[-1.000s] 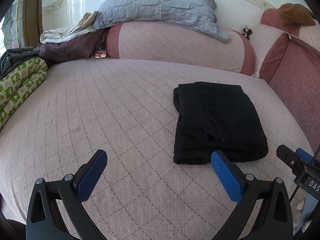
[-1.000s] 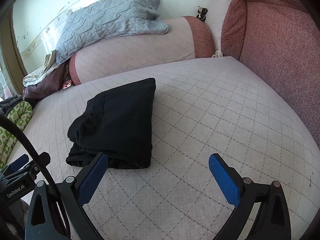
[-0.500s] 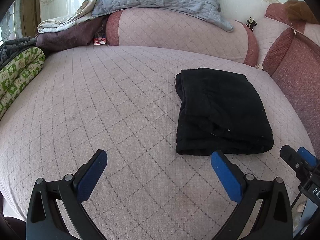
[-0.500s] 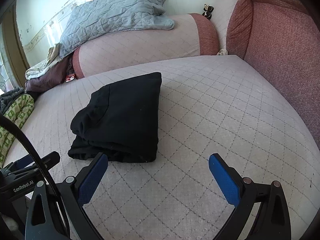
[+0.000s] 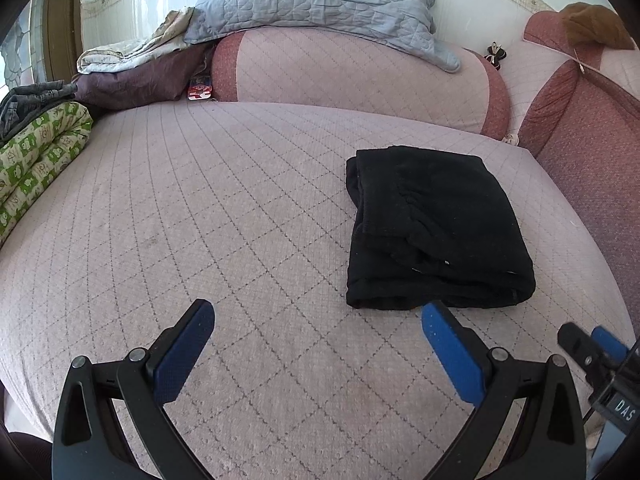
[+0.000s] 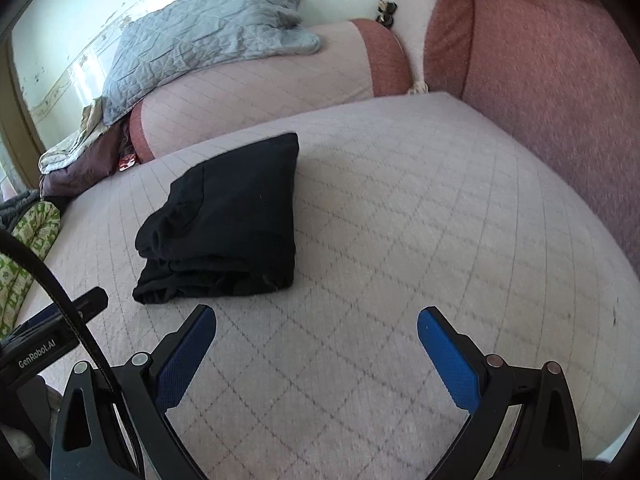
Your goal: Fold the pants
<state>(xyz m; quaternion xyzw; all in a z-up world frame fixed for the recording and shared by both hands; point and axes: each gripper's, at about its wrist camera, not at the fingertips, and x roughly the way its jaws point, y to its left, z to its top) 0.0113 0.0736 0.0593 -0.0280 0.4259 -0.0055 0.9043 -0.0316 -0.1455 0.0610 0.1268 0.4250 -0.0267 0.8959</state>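
Observation:
The black pants (image 5: 432,228) lie folded into a compact rectangle on the pink quilted bed (image 5: 200,208). They also show in the right wrist view (image 6: 228,220), left of centre. My left gripper (image 5: 318,316) is open and empty, held above the bed just in front of the pants' near edge. My right gripper (image 6: 316,320) is open and empty, in front and to the right of the pants. Neither gripper touches the cloth.
A long pink bolster (image 5: 352,76) with a grey quilt (image 5: 316,0) on it lies along the far side. Folded bedding (image 5: 36,152) sits at the left edge. A red padded headboard (image 5: 584,128) bounds the right side. The other gripper (image 5: 596,352) shows at lower right.
Both grippers have drawn back and lifted a little from the folded pants, staying open. The pants have not moved.

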